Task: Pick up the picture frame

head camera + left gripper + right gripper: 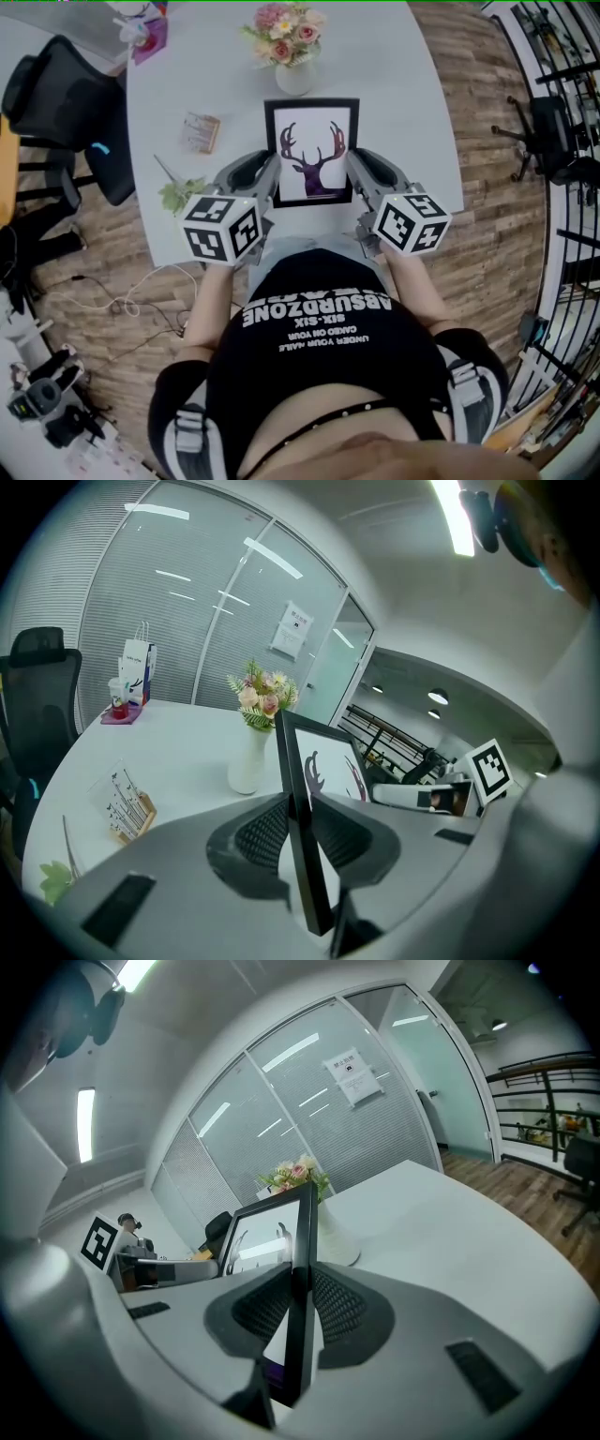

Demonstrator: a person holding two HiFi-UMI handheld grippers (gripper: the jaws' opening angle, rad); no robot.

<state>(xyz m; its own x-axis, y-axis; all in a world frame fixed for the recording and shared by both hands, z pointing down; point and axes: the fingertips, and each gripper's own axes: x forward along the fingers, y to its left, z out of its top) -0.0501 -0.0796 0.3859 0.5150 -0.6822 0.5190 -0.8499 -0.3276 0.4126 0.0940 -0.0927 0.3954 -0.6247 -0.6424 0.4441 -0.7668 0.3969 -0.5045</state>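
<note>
The picture frame (311, 150), black-edged with a purple stag's head on white, is seen over the near part of the white table (412, 112), its face turned up towards the head camera. It is clamped from both sides. The left gripper (266, 180) is closed on the frame's left edge, and in the left gripper view the ribbed pads are pressed against the front and back of the black moulding. The right gripper (359, 175) is closed in the same way on the frame's right edge. Neither pair of jaws is fully together, being held apart by the thickness of the frame. Whether the frame's near edge rests on the table cannot be told. Just beyond the frame's far edge a white vase (294, 77) of pink flowers is standing. To the left of the frame a small card stand (201, 132) and a green sprig (178, 194) are lying on the table, apart from it.
</note>
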